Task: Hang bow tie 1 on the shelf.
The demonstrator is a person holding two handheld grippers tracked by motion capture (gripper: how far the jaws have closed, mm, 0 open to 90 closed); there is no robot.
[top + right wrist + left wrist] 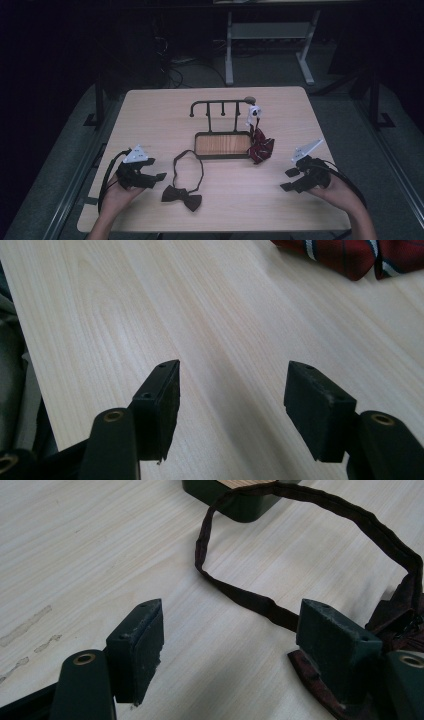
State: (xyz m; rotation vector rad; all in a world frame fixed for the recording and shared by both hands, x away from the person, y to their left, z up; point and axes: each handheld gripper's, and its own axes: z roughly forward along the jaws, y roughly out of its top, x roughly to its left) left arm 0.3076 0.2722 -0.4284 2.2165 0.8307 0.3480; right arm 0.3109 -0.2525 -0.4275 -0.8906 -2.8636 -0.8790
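black left claw [230, 652] wide open beside bow tie [320, 545]

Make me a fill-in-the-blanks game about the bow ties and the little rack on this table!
1. The dark bow tie lies flat on the ____.
2. The striped red bow tie hangs from the rack's ____ end.
3. The left gripper and the right gripper both have their jaws ____.

Missing words: table; right; open
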